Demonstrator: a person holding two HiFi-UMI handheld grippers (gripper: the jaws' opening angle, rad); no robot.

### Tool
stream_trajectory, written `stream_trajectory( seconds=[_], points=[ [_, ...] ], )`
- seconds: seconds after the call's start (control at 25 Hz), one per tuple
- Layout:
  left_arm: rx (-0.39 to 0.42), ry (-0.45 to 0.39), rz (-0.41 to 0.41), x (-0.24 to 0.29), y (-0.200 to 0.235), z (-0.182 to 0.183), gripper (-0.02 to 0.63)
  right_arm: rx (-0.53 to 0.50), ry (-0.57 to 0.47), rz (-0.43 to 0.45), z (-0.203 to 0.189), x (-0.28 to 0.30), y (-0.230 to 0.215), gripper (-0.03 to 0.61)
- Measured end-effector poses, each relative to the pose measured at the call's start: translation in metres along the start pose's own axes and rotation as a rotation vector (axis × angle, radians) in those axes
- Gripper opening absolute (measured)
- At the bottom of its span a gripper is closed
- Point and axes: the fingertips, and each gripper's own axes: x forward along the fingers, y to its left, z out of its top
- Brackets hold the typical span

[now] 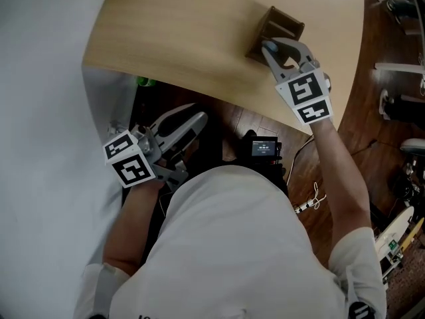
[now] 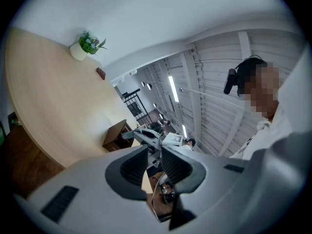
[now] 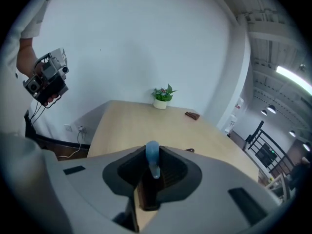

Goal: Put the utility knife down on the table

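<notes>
My right gripper (image 1: 271,50) sits over the near edge of the counter (image 1: 186,38), its tip against a brown wooden box (image 1: 282,24). In the right gripper view its fingers (image 3: 130,168) are clenched on the light-blue utility knife (image 3: 152,156). The knife is in the air, not on the counter. Its long axis stands upright between the pads, crosswise to the line the gripper points along. The rounded blue end sticks up past the fingertips and the lower end drops toward the dark box below. I cannot tell which end carries the blade. My left gripper (image 1: 192,121) hangs off the counter, below its edge. Its fingers (image 2: 134,167) are released with a narrow gap and nothing in it.
</notes>
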Motion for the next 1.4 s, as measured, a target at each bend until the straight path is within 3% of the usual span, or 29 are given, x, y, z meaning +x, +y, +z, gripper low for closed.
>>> stream_trajectory(
  seconds=[0.36, 0.72, 1.16, 1.4],
  points=[
    [-0.033, 0.022, 0.008, 0.003, -0.003, 0.000, 0.078, -0.076, 0.095, 0.011, -0.028, 0.018, 0.000, 0.070],
    [-0.048, 0.047, -0.006, 0.007, -0.010, 0.003, 0.078, -0.053, 0.111, 0.028, -0.036, 0.014, 0.010, 0.069],
    [-0.057, 0.074, -0.022, 0.013, -0.017, 0.006, 0.078, -0.067, 0.206, 0.015, -0.060, 0.001, 0.010, 0.071],
    [-0.058, 0.077, -0.016, 0.013, -0.017, 0.007, 0.078, -0.081, 0.120, 0.034, -0.032, 0.011, 0.007, 0.071]
  ],
)
